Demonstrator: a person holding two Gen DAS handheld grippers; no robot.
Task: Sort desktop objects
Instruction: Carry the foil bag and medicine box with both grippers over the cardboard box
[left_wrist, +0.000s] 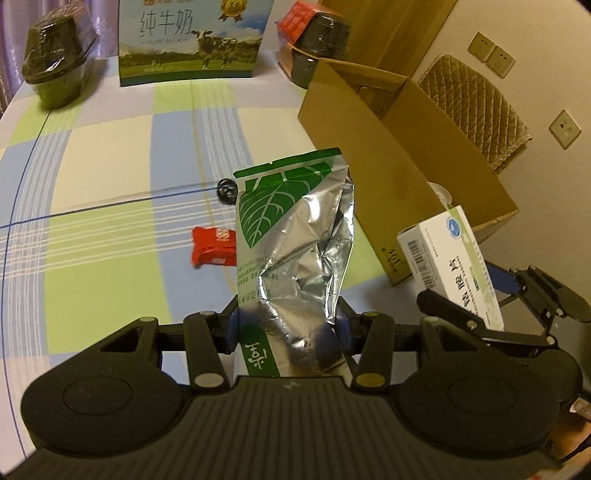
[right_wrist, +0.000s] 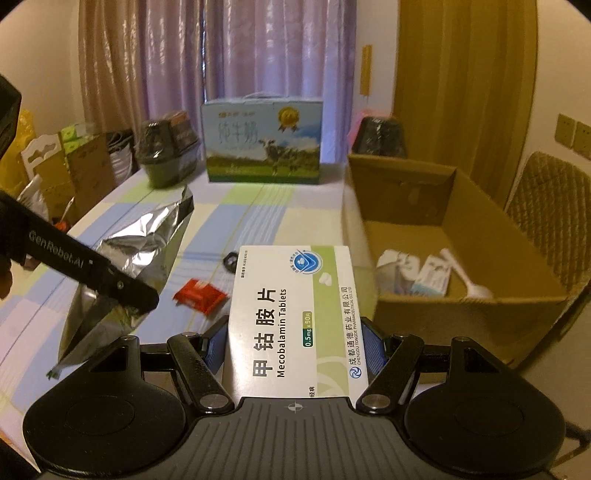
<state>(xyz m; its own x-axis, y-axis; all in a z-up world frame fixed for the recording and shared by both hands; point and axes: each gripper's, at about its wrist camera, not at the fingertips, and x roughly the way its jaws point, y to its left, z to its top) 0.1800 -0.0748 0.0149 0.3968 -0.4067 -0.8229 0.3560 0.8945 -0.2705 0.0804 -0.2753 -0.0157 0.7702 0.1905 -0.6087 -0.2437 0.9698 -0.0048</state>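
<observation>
My left gripper (left_wrist: 290, 325) is shut on a crumpled silver and green foil pouch (left_wrist: 295, 236), held upright above the checked tablecloth; the same pouch (right_wrist: 136, 251) shows at the left of the right wrist view. My right gripper (right_wrist: 293, 343) is shut on a white Mecobalamin tablet box (right_wrist: 295, 317), which also appears at the right as the tablet box (left_wrist: 443, 258) in the left wrist view. An open cardboard box (right_wrist: 436, 325) stands just right of both grippers. A red snack packet (left_wrist: 214, 245) and a small black clip (left_wrist: 226, 190) lie on the cloth.
The cardboard box holds a white spoon (right_wrist: 469, 277) and small packets (right_wrist: 413, 275). At the table's far edge stand a milk carton case (right_wrist: 262, 142) and wrapped dark bowls (right_wrist: 166, 153). A quilted chair (right_wrist: 550, 218) is to the right, bags (right_wrist: 74, 166) to the left.
</observation>
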